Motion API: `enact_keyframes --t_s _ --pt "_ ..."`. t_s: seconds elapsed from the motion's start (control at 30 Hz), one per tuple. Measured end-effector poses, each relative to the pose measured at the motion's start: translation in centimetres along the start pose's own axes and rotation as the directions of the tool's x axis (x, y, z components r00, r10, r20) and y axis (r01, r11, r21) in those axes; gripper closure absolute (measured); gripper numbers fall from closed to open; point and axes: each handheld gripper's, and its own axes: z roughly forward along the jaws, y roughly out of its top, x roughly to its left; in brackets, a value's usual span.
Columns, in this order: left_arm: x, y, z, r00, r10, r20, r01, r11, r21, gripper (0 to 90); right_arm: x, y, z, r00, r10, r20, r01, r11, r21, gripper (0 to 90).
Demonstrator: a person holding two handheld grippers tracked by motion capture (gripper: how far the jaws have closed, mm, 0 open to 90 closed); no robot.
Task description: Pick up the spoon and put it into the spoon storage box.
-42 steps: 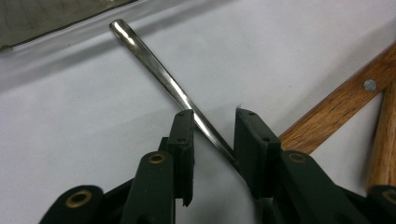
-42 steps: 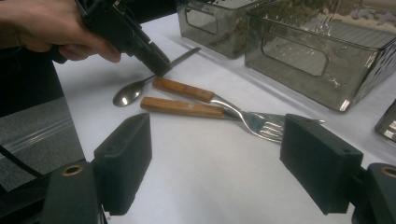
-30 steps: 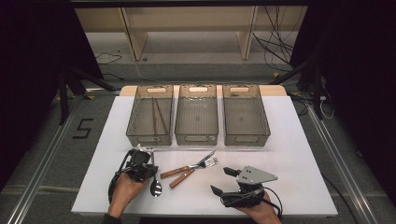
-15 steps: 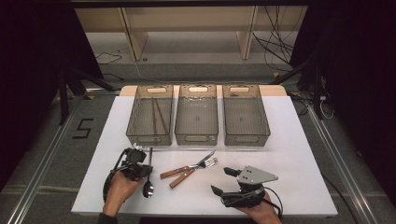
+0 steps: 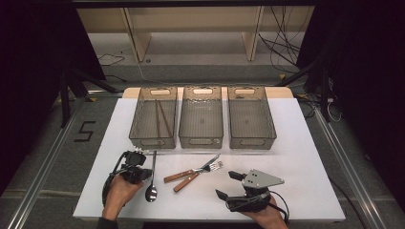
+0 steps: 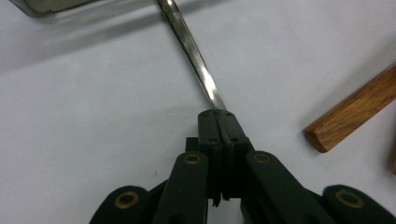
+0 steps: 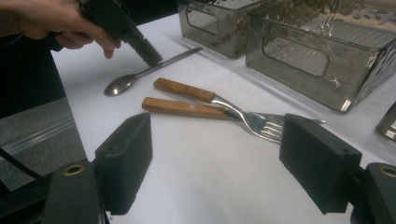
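So at the near edge of the white table (image 5: 305, 162), on the right, the right gripper (image 5: 224, 185) sits low with its jaws spread wide and nothing between them. Over on the near left, the left gripper (image 5: 141, 156) has just been closing its jaws and they're now pinched tight on the handle of the spoon (image 5: 152, 174), which lies flat on the table with its bowl toward the near edge. Just right of the spoon, two wooden-handled forks (image 5: 193, 172) lie crossed at the tines, between the two grippers. Farther back there's a row of three smoky clear bins (image 5: 202, 141) side by side, and the left one has a pair of chopsticks (image 5: 161, 118) inside.
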Motion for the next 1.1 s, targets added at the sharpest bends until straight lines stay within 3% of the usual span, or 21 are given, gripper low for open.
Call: enact_keyframes --t_s 0.23,0.57,0.67,1.1 --pt "-0.4 0.2 -0.2 0.9995 -0.010 0.030 0.010 0.9999 -0.004 72.8 0.0 0.0 0.0 1.0000 -0.002 0.000 0.002 1.000 -0.001 26.3" --pt "-1.7 0.4 0.5 0.9973 0.061 -0.041 -0.059 0.9970 0.050 66.9 0.0 0.0 0.0 1.0000 -0.001 -0.001 0.001 1.000 0.001 26.3" --pt "-2.1 0.5 0.5 0.9951 0.078 -0.060 -0.074 0.9955 0.059 67.8 0.1 0.0 0.1 1.0000 -0.002 -0.002 0.002 1.000 0.000 26.4" --pt "-1.9 0.6 0.5 0.9965 0.073 -0.042 -0.070 0.9956 0.063 78.6 0.1 0.0 -0.1 1.0000 0.002 -0.001 -0.002 1.000 -0.003 26.6"
